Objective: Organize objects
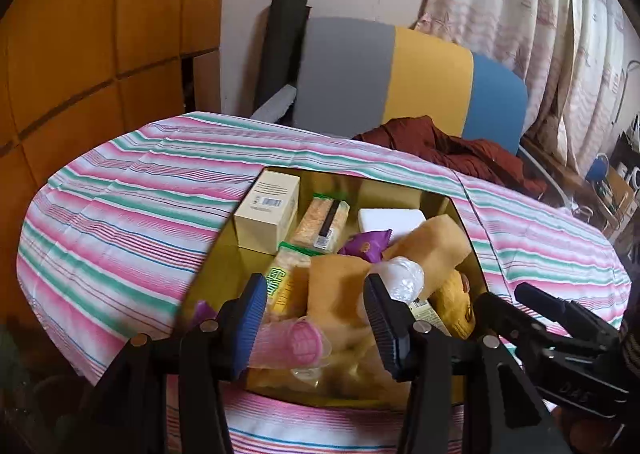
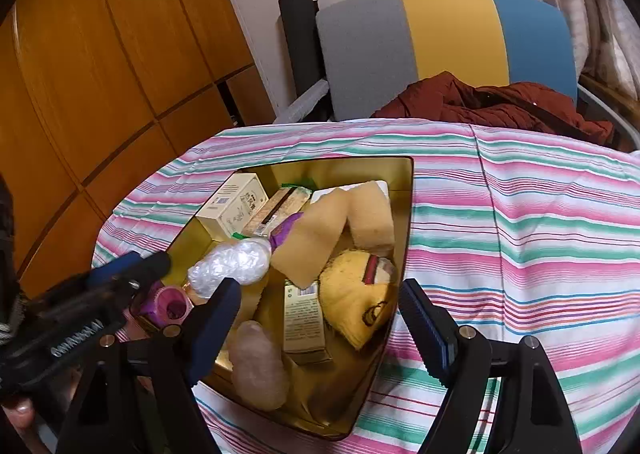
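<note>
Gold tray (image 2: 404, 214) sits on the striped tablecloth (image 2: 520, 214), filling the lower middle of both wrist views; it is packed with small goods. Nearest, the left gripper (image 1: 316, 314) hangs over the tray's near end with its blue-padded fingers apart and nothing between them; a pink ribbed roller (image 1: 296, 342) lies just below its gap, at about 6 o'clock of the pile. The right gripper (image 2: 320, 318) also stands wide open, its left finger over the tray and its right finger over the cloth beyond the tray's 3 o'clock rim; in its view a yellow plush toy (image 2: 352, 294) and a slim printed carton (image 2: 302, 318) lie close beneath. Mid-tray, a clear crinkled plastic bundle (image 2: 232, 258) rests at 9 o'clock beside two tan sponges (image 2: 316, 234), with a purple wrapper (image 1: 366, 244) touching them; farther, toward 12 o'clock, a cream box (image 1: 268, 210) stands next to a green-edged cracker pack (image 1: 324, 218) and a white block (image 1: 390, 220). Beyond the table, a dark red garment (image 2: 492, 106) lies on a grey, yellow and blue chair (image 2: 448, 42).
</note>
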Available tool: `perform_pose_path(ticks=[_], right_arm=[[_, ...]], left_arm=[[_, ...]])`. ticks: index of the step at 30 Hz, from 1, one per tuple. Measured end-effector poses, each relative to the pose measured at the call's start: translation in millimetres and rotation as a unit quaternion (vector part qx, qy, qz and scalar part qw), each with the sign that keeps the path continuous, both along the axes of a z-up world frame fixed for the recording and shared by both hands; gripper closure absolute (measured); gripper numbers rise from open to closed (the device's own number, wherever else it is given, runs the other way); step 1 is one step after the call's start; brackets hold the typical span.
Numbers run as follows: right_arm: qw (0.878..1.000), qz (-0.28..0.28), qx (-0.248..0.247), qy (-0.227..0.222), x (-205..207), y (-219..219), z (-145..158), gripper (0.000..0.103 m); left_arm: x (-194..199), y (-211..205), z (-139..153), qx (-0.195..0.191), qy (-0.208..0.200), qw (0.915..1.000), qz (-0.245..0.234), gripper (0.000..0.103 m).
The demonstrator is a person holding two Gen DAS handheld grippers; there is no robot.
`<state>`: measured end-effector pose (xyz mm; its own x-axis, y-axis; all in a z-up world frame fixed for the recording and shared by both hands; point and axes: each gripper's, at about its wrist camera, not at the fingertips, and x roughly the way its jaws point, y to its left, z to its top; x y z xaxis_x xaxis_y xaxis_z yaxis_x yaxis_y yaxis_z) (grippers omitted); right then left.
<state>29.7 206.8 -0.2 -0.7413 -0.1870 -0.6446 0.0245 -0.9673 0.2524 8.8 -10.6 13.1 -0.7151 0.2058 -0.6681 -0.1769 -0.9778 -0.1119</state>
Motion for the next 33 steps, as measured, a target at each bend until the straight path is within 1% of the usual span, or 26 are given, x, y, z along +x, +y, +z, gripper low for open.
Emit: perform_pose_path(ticks=[2,5,7,8,9,10,11,13,15,18,19,21,22,23,24,26,27,29,30,31,33], right_arm=[[1.0,0.001,0.006,-0.005,-2.6,-2.6,-0.8,0.02],[1.0,0.019,-0.006,-0.008,-11.1,-11.3,-0.7,0.018],[0.999,0.043,0.003,-0.011,-21.9,-26.9,-1.7,0.014],[0.999,0.05,0.01,-0.013,-25.0,-33.0,-2.5,0.013],[0.998,0.055,0.024,-0.016,-30.2,-39.8,-4.2,0.014],[0.997,0.048,0.055,-0.023,-35.4,-45.4,-6.8,0.014],[0.995,0.037,0.083,-0.029,-39.1,-47.3,-9.2,0.014],[0.992,0.012,0.119,-0.039,-42.6,-42.0,-15.0,0.014],[0.992,0.0,0.116,-0.047,-41.8,-31.4,-16.3,0.014],[0.997,-0.003,0.07,-0.03,-31.9,-19.2,-4.8,0.013],[0.999,0.005,0.051,-0.013,-28.9,-20.0,4.8,0.013],[0.999,0.026,0.04,0.005,-31.1,-29.6,15.2,0.01],[0.999,0.04,0.035,0.008,-35.2,-36.4,18.7,0.006],[0.998,0.047,0.038,0.008,-39.0,-43.0,18.9,0.006],[0.997,0.05,0.053,0.004,-43.5,-50.0,16.4,0.006],[0.992,0.044,0.114,-0.023,-52.8,-59.4,3.0,0.006],[0.989,0.033,0.138,-0.035,-53.3,-57.5,-5.7,0.006],[0.987,0.009,0.153,-0.046,-48.0,-48.1,-13.4,0.006],[0.987,0.003,0.154,-0.052,-46.6,-43.2,-15.4,0.006],[0.988,-0.001,0.145,-0.057,-43.0,-35.6,-16.8,0.006],[0.992,-0.003,0.116,-0.053,-36.8,-24.7,-13.2,0.006]], left_arm=[[3.3,-4.2,3.0,-0.003,0.006,1.0,0.007,0.052],[6.0,-9.9,6.9,-0.011,0.015,0.9993,0.031,0.052],[5.8,-12.4,7.6,-0.02,0.018,0.9985,0.047,0.052],[5.4,-13.3,7.5,-0.027,0.016,0.9981,0.053,0.052],[5.0,-14.2,7.2,-0.034,0.014,0.9976,0.058,0.052],[5.0,-15.4,6.9,-0.039,0.013,0.9972,0.062,0.052],[5.4,-16.8,6.4,-0.042,0.013,0.9969,0.065,0.052],[7.3,-19.9,5.6,-0.041,0.016,0.9966,0.07,0.052],[6.7,-21.4,3.7,-0.036,0.015,0.9966,0.072,0.052],[5.5,-20.5,0.9,-0.045,0.009,0.9952,0.086,0.052],[6.1,-19.8,1.0,-0.054,0.011,0.9942,0.093,0.052],[6.6,-17.4,2.0,-0.07,0.012,0.9922,0.102,0.052],[7.1,-17.0,2.8,-0.072,0.012,0.9922,0.102,0.052],[7.4,-17.1,3.5,-0.071,0.013,0.9924,0.1,0.052],[7.5,-17.8,4.0,-0.075,0.013,0.9917,0.104,0.052],[7.6,-19.5,4.2,-0.072,0.01,0.9925,0.098,0.052],[6.7,-20.0,2.8,-0.07,0.005,0.9933,0.092,0.052],[4.2,-19.9,-0.2,-0.07,-0.004,0.9934,0.091,0.052],[3.7,-19.5,-1.9,-0.069,-0.007,0.9933,0.092,0.052],[3.0,-19.2,-3.7,-0.067,-0.013,0.9935,0.091,0.052],[2.2,-17.3,-6.1,-0.064,-0.02,0.9938,0.088,0.052]])
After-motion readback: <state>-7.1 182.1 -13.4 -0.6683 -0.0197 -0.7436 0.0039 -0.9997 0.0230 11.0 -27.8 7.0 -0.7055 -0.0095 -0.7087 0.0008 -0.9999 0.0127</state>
